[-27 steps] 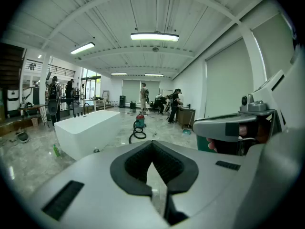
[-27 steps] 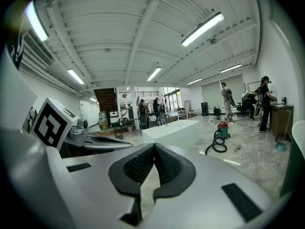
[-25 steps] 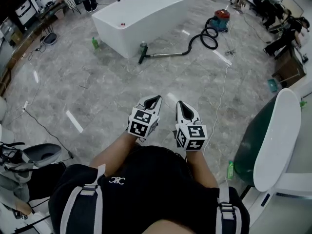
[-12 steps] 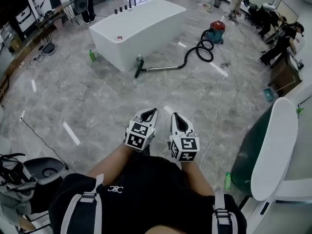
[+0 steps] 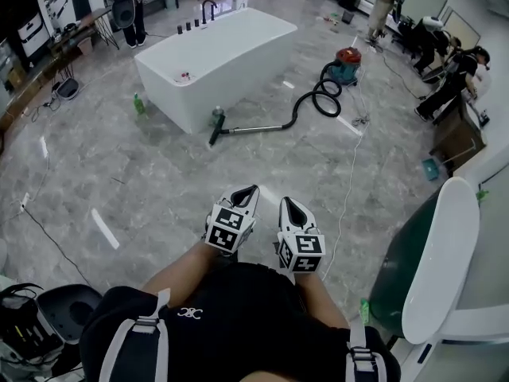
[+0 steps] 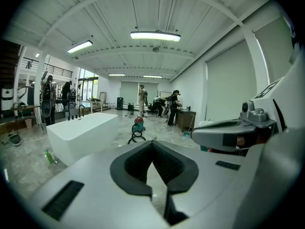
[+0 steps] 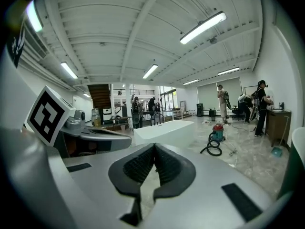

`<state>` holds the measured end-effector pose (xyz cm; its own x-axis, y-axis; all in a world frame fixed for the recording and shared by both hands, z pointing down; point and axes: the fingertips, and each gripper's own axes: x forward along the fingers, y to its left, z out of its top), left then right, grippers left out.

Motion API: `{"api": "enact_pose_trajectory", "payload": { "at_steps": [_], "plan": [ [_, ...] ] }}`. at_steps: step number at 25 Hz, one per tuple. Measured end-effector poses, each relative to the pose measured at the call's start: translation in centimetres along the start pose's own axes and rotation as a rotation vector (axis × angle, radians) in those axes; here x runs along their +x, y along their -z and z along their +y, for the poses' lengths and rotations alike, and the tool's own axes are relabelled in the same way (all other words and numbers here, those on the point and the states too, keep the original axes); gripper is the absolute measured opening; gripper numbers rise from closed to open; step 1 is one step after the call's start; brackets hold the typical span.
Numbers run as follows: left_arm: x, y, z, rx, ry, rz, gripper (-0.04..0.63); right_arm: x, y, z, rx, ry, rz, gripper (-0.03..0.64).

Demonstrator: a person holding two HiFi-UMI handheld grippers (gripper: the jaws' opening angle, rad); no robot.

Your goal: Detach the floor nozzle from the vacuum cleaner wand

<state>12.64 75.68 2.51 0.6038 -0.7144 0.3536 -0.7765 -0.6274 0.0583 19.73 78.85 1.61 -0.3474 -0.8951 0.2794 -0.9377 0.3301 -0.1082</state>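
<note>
- The left gripper (image 5: 248,193) is held just ahead of the person's torso, clenched, with nothing between its jaws.
- The right gripper (image 5: 289,205) is held just beside it, likewise clenched and empty.
- Grey stone-patterned floor (image 5: 159,173) is seen ahead of both grippers.
- The floor nozzle (image 5: 215,130) is found well ahead of the grippers, slightly to their left, laid on the floor and joined to the wand (image 5: 256,128).
- The wand is laid out rightward, where a black hose (image 5: 314,102) is coiled.
- The hose is led to a red-topped vacuum canister (image 5: 346,64), farther ahead and right.
- A white bathtub (image 5: 215,50) is set just behind the nozzle.
</note>
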Motion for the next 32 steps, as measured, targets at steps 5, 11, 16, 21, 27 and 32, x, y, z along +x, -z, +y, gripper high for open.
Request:
{"api": "enact_pose_trajectory", "payload": {
  "at_steps": [5, 11, 16, 21, 27, 32],
  "plan": [
    [4.3, -2.7, 5.7, -0.032, 0.004, -0.003, -0.003, 7.0, -2.4, -1.2, 0.017, -0.012, 0.028, 0.008],
    [9.5, -6.8, 13.1, -0.054, -0.004, -0.008, -0.003, 15.8, -6.6, -2.3, 0.003, -0.025, 0.029, 0.008],
    [13.7, -9.0, 18.5, -0.051, 0.001, 0.006, -0.003, 22.5, -9.0, -3.5, 0.011, -0.022, 0.029, 0.008],
    [17.1, -10.0, 23.7, -0.052, 0.004, 0.026, -0.003, 28.4, -10.3, -4.1, 0.025, -0.012, 0.038, 0.008],
    [20.6, -9.9, 27.6, -0.069, 0.022, 0.062, -0.003, 33.3, -10.8, -4.6, 0.040, -0.013, 0.049, 0.007],
    [23.2, -10.1, 29.3, -0.069, 0.032, 0.085, -0.003, 36.4, -10.9, -6.1, 0.059, -0.005, 0.067, 0.008]
  ]
}}
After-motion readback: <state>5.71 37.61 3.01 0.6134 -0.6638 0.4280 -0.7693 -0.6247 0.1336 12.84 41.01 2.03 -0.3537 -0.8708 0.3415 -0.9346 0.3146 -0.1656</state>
